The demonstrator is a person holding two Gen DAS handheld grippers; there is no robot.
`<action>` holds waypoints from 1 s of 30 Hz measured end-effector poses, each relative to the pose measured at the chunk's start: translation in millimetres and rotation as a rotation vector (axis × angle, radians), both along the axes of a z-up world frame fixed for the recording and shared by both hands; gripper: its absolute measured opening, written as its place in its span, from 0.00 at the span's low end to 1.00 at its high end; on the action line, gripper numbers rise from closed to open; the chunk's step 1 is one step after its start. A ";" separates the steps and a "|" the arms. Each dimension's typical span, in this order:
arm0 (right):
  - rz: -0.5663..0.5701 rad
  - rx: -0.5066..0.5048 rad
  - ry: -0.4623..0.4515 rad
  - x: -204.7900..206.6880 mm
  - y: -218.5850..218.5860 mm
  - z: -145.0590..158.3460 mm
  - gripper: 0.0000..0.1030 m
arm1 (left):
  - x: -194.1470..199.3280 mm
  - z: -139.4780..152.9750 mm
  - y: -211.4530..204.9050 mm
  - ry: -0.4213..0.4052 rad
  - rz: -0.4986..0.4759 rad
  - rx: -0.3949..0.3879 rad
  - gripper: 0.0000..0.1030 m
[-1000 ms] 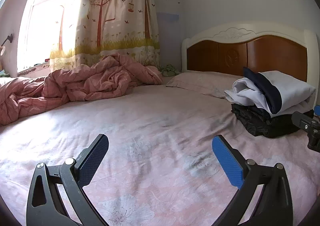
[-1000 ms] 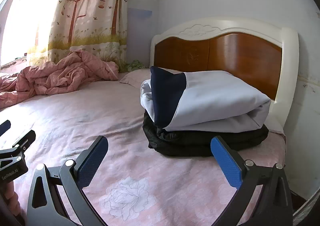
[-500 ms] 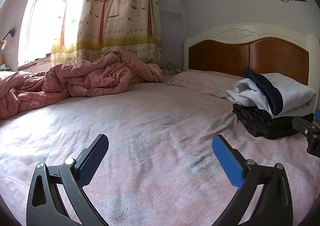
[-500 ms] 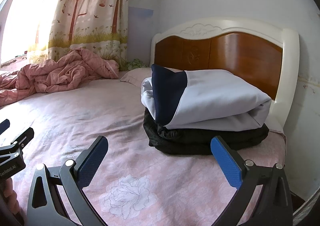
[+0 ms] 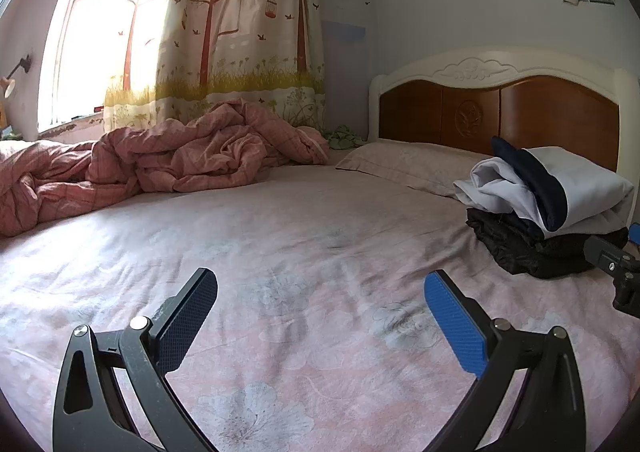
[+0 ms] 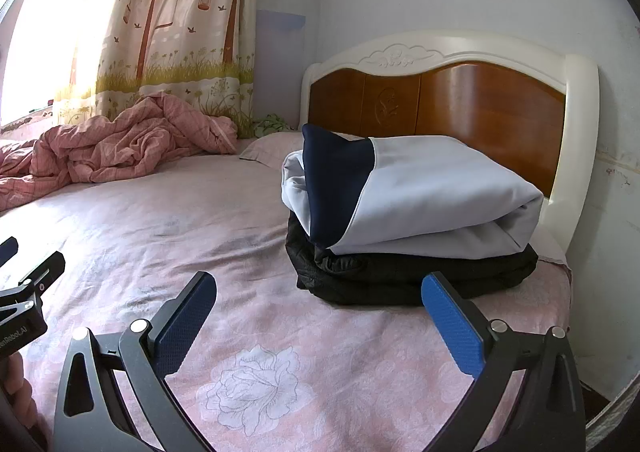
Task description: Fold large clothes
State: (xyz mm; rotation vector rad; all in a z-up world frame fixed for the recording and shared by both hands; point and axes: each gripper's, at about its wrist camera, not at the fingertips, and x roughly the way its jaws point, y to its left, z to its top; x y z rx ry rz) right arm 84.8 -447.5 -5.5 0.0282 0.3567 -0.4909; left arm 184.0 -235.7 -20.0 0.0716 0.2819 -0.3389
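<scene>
A folded white garment with a navy panel (image 6: 420, 192) lies on top of a folded black garment (image 6: 400, 276) near the headboard, on the pink flowered bed sheet (image 6: 256, 380). The same stack shows at the right of the left wrist view, white piece (image 5: 560, 188) over black piece (image 5: 532, 248). My right gripper (image 6: 320, 316) is open just short of the stack, holding nothing. Wide open as well, my left gripper (image 5: 320, 316) hovers above bare sheet (image 5: 304, 252), well left of the clothes. The right gripper's body (image 5: 616, 264) pokes in at that view's right edge.
A crumpled pink quilt (image 5: 160, 160) lies along the far left of the bed under the curtained window (image 5: 224, 32). A pink pillow (image 5: 404, 164) rests against the wood and white headboard (image 6: 440, 100). A wall (image 6: 612, 212) stands close on the right.
Both grippers have drifted slightly back and lower over the bed; the folded stack has not moved and both stay open.
</scene>
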 end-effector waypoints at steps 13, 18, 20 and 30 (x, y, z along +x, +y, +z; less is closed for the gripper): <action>0.001 0.007 0.017 0.2 1.6 -1.4 1.00 | -4.3 0.1 -6.0 -0.024 -0.001 0.018 1.00; 0.002 0.006 0.016 1.1 1.6 -1.1 1.00 | -4.4 0.2 -6.0 -0.025 0.000 0.017 1.00; 0.001 0.006 0.016 1.0 1.7 -1.1 1.00 | -4.6 0.3 -5.9 -0.027 0.003 0.018 1.00; 0.001 0.006 0.016 0.8 1.8 -1.2 1.00 | -4.1 -0.1 -7.6 -0.028 0.003 0.017 1.00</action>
